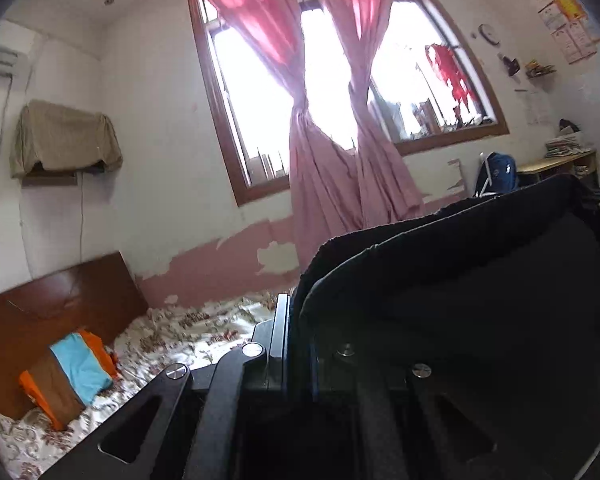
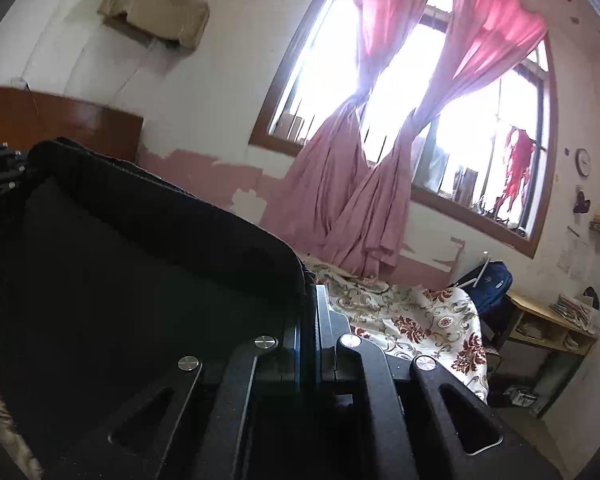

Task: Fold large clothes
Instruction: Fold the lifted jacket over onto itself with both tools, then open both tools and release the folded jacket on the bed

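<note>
Holding the black garment (image 1: 480, 280) up between both grippers, the person has it stretched in the air above the bed (image 1: 204, 324), so the whole thing hinges on that top edge. In the left wrist view the left gripper (image 1: 296, 320) has its fingers pinched together on one end of the cloth, with the fabric running away to its right side, toward the desk end of the room. In the right wrist view it's mirrored: the right gripper (image 2: 310, 312) is clamped on the other end and the black garment (image 2: 140, 264) spreads off to its left, toward the headboard (image 2: 60, 120). So the long axis of the held edge runs gripper to gripper, roughly parallel to the window (image 1: 340, 80) wall, and the cloth fills the space between them. You can just spot the other gripper's dark body at the far end of the fabric in each view. Neither hand is nearer than the other since both already have it; they look about level, both cameras tipped up at the window with its pink curtains (image 1: 332, 160). How far the garment hangs down I can't tell, the lower part is out of frame. My guess is the next move is either laying it flat on the floral bed sheet (image 2: 412, 320) below or bringing the two ends together, and either way the sagging middle is what'll bunch if the hands drift unevenly.
</note>
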Tool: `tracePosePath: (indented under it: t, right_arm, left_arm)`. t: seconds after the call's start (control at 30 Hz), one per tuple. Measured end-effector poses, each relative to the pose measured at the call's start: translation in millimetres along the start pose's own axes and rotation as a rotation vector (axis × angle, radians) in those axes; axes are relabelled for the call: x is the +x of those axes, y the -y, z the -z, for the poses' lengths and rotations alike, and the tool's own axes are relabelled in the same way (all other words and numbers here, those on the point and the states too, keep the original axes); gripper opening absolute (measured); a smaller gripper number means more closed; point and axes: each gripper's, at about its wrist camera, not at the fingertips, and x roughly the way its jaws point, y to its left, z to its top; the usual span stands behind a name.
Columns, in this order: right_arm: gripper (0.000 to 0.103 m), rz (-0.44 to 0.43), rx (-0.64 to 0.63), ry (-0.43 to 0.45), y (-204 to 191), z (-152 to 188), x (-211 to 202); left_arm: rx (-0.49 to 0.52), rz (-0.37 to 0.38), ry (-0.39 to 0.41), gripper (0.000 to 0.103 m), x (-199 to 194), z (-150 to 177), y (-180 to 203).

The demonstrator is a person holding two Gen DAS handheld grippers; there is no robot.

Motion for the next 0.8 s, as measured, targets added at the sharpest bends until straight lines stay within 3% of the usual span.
tracePosePath:
  t: [0.2, 0.47, 0.67, 0.77, 0.8]
  right_arm:
    - [0.004, -0.001, -0.031, -0.087, -14.4, 11.8, 88.4]
    - [0.004, -0.006, -0.037, -0.179, -37.2, 37.0, 155.4]
    - [0.005, -0.002, -0.032, -0.228, -47.5, 53.3, 177.3]
    - [0.011, -0.002, -0.034, -0.224, -48.1, 57.2, 172.6]
    - [0.014, 0.000, -0.034, -0.219, -47.6, 58.0, 168.7]
  left_arm:
    - [-0.038, 0.028, -0.123, 0.007, 79.0, 17.8, 6.9]
    - [-0.072, 0.079, -0.263, 0.008, 144.5, 56.0, 14.1]
    - [-0.123, 0.124, -0.366, 0.010, 176.8, 78.6, 16.7]
    - [-0.161, 0.134, -0.361, 0.015, 173.5, 83.4, 12.8]
    - [-0.169, 0.133, -0.347, 0.022, 169.8, 83.3, 11.3]
